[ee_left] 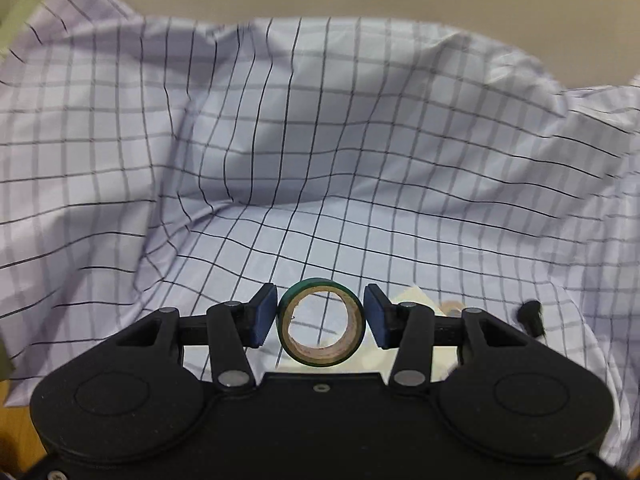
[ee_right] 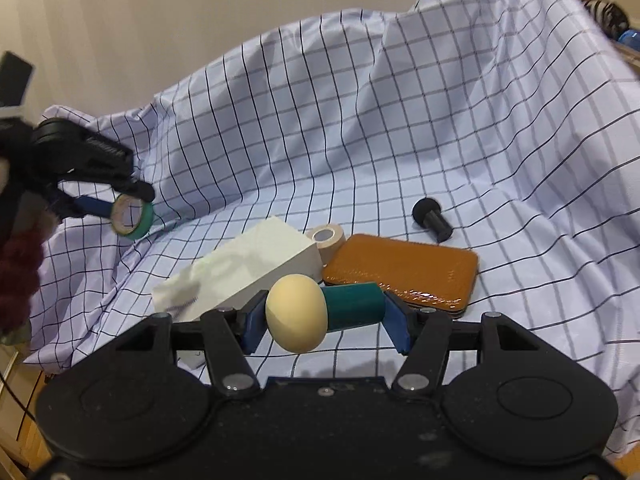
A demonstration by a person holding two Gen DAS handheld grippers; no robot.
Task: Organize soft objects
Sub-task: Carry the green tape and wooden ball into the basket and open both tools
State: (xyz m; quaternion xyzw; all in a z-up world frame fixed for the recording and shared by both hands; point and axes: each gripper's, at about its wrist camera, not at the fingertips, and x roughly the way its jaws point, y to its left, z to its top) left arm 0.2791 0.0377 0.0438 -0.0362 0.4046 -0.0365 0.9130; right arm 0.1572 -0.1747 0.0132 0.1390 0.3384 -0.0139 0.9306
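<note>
Your left gripper (ee_left: 320, 322) clamps a green tape roll (ee_left: 321, 323) with a tan core; your right gripper (ee_right: 325, 318) clamps a cream-capped, teal-stemmed mushroom (ee_right: 320, 312).

Both wrist views look forward-down, close over checked cloth (ee_left: 320, 140); left view slightly blurred; cloth shared.

Up close, the left gripper (ee_left: 320, 322) is a matte black plastic housing with two round embossed discs, silver rivets on its link arms and dark blue rectangular pads (ee_left: 264, 316). The right gripper (ee_right: 325, 320) matches, dust-speckled. A fuzzy maroon sleeve (ee_right: 18, 276) edges in.
</note>
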